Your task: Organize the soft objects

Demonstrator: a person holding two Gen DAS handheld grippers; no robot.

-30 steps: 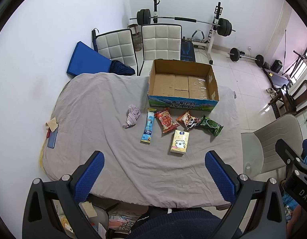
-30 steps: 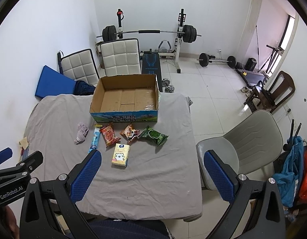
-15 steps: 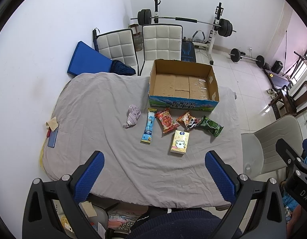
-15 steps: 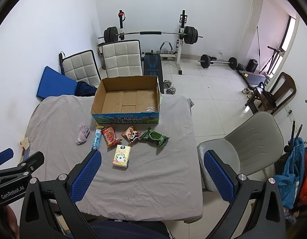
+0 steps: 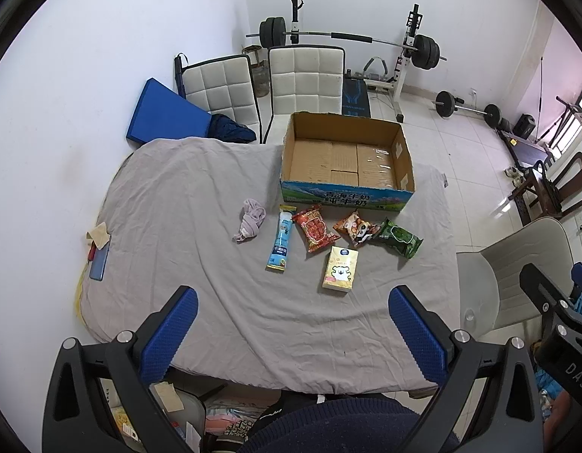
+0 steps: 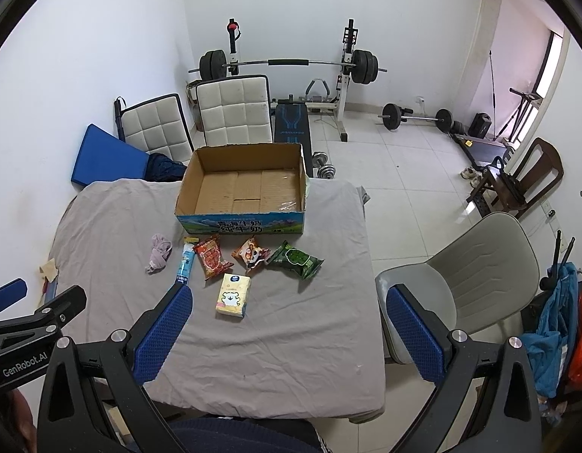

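An empty cardboard box [image 5: 347,158] [image 6: 245,188] stands at the far side of a grey-sheeted table [image 5: 177,204] [image 6: 291,321]. In front of it lie a pink cloth [image 5: 250,219] [image 6: 159,252], a blue tube pack [image 5: 281,243] [image 6: 185,262], a red snack bag [image 5: 315,228] [image 6: 212,256], an orange snack bag [image 5: 355,226] [image 6: 251,253], a green pack [image 5: 398,237] [image 6: 296,258] and a yellow tissue pack [image 5: 340,271] [image 6: 234,294]. My left gripper [image 5: 292,328] and right gripper [image 6: 287,328] are both open and empty, held high over the near edge.
A phone and paper scrap [image 5: 98,253] lie at the table's left edge. Two white chairs [image 5: 306,79] and a blue mat [image 5: 162,117] stand behind the table. A grey chair [image 6: 476,275] stands at the right. A barbell rack [image 6: 291,64] is at the back wall.
Both views have shifted very slightly. The objects on the table have not moved, and both grippers stay open.
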